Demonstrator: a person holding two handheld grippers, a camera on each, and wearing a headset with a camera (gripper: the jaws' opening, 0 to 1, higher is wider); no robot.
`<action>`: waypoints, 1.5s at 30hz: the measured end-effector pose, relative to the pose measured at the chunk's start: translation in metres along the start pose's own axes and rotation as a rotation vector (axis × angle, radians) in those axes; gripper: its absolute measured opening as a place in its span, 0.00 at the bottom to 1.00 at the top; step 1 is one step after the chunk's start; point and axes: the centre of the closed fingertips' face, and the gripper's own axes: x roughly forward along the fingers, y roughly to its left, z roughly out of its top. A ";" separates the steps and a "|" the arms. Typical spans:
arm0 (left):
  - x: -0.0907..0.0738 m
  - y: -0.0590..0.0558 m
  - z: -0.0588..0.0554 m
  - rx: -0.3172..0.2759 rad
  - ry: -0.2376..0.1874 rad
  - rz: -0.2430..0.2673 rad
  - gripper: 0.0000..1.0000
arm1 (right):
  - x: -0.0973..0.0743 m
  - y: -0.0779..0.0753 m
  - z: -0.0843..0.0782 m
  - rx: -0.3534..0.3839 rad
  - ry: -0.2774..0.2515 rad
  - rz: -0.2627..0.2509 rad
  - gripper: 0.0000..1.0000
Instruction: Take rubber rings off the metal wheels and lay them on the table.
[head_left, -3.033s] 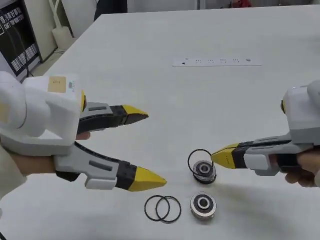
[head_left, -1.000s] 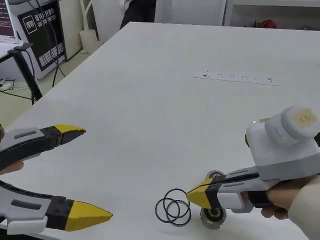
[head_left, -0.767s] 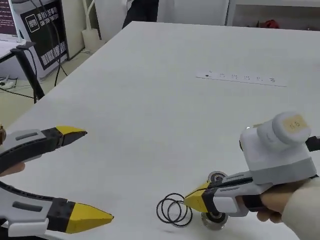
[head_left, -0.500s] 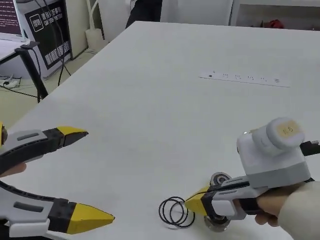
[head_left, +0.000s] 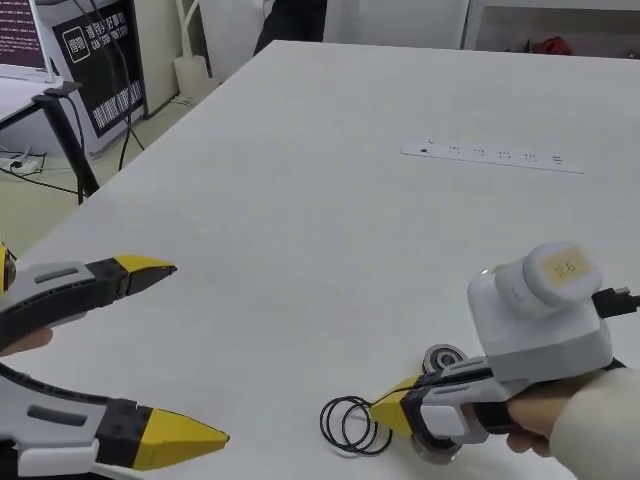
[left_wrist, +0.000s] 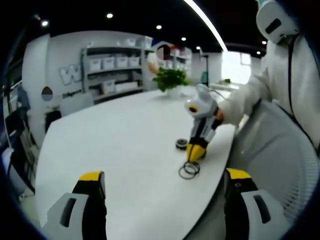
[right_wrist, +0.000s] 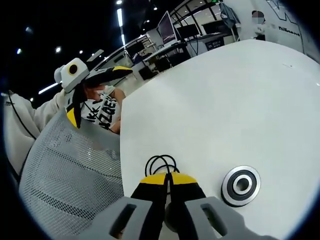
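Rubber rings (head_left: 355, 427) are lying overlapped on the table (head_left: 300, 200) beside the metal wheels (right_wrist: 241, 184). Right gripper (head_left: 382, 410) is touching the pile with jaws closed, probably laying one down; pinch unconfirmed. Left gripper (head_left: 198, 352) is hanging wide open, well apart.

Thin black rubber rings (head_left: 355, 428) lie flat, overlapping in a small cluster on the white tabletop (head_left: 300, 220). Just beside them a silver metal wheel (head_left: 443, 358) with a dark hub lies flat. A second wheel (head_left: 436, 452) is mostly hidden.
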 end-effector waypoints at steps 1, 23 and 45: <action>0.000 0.000 0.000 0.000 -0.001 0.000 1.00 | 0.000 0.000 0.000 -0.001 0.000 -0.001 0.00; 0.002 0.000 0.003 0.012 0.008 -0.010 1.00 | -0.035 -0.005 0.018 -0.039 -0.078 -0.051 0.07; 0.006 -0.002 0.010 0.031 0.019 -0.028 0.99 | -0.076 -0.015 0.038 -0.061 -0.166 -0.114 0.18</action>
